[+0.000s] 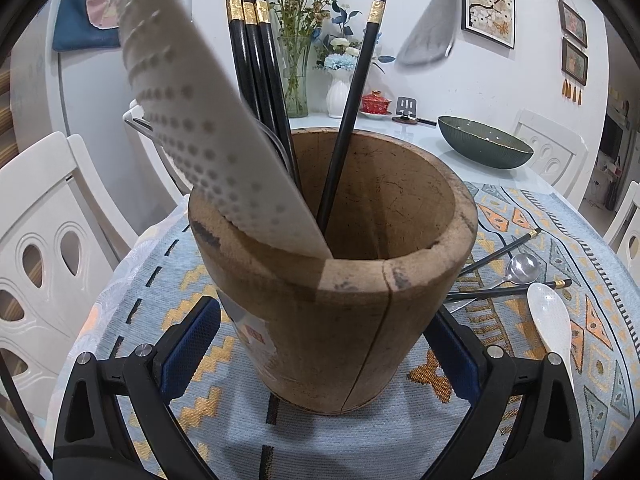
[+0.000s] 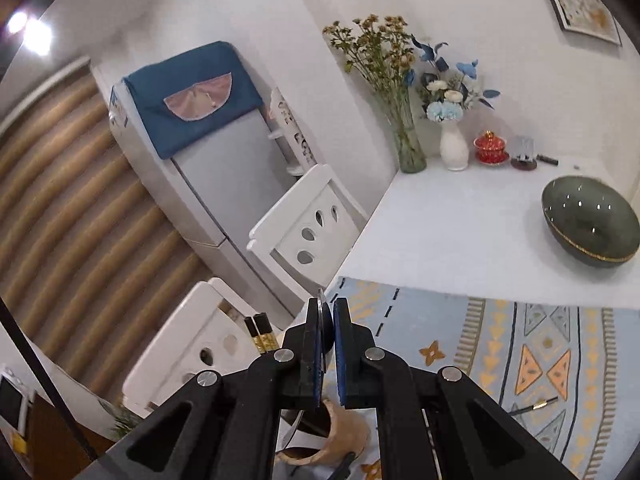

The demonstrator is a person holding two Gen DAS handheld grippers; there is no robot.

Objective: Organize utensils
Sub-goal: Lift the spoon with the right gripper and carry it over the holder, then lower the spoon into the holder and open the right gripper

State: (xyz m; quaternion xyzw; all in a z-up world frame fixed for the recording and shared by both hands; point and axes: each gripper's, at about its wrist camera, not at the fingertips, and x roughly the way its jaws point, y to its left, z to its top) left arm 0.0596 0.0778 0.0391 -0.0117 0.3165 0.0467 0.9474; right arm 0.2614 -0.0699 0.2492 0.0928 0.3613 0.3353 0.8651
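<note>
Left tongs (image 1: 320,344) stand wide around our wooden pot (image 1: 332,280), blue pads at its sides; we cannot tell whether they press. Four chopsticks (image 1: 260,60) and a dotted white utensil (image 1: 200,120) stand inside. Right tongs (image 2: 327,320) are closed on a thin metal utensil (image 2: 321,312) above the pot. Beside it, two chopsticks (image 1: 504,248) and two spoons (image 1: 548,320) lie on the mat (image 1: 580,280).

Both grippers are basically the same build: matte black plastic linkage arms w/ triangular cutouts, round silver bolt heads at the pivots. Left gripper (image 1: 320,344) has blue textured pads on the insides of its fingers (image 1: 188,344). Right gripper (image 2: 327,320) has the same blue pads, seen as thin blue edges on black fingers. A thin black cable runs along the left edge in both views.
</note>
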